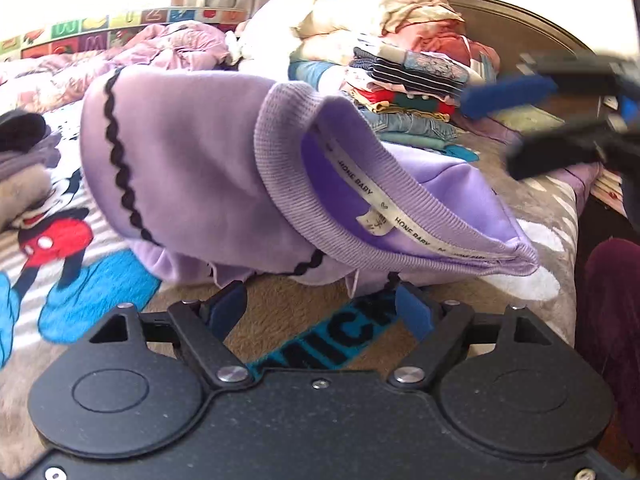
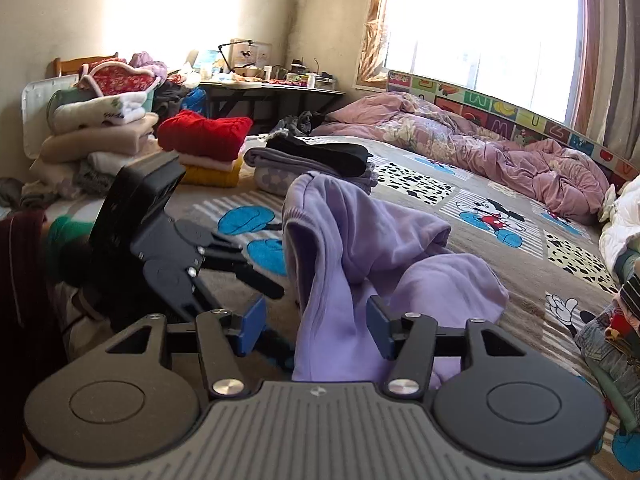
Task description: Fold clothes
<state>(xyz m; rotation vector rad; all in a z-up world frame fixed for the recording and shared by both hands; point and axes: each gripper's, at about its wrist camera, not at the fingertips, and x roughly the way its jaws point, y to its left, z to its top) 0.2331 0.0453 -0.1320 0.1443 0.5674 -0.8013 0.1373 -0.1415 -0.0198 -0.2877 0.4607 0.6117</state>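
Note:
A lilac sweatshirt (image 1: 192, 152) with black zigzag trim and a ribbed collar lies bunched up on the cartoon-mouse blanket (image 1: 52, 264). Its collar label faces the left wrist view. My left gripper (image 1: 320, 304) is open, its blue pads (image 1: 226, 308) just short of the sweatshirt's lower edge. My right gripper (image 2: 316, 326) is open too, and a fold of the sweatshirt (image 2: 360, 248) hangs between its spread fingers without being pinched. Each gripper shows in the other's view: the right one (image 1: 532, 124) blurred at upper right, the left one (image 2: 248, 264) at left.
A stack of folded clothes (image 1: 408, 80) sits behind the sweatshirt near the wooden headboard (image 1: 520, 20). Folded piles (image 2: 204, 132) and a grey-black stack (image 2: 316, 160) lie across the bed. A pink duvet (image 2: 500, 152) runs along the window side. A dark red sleeve (image 2: 20, 280) is at left.

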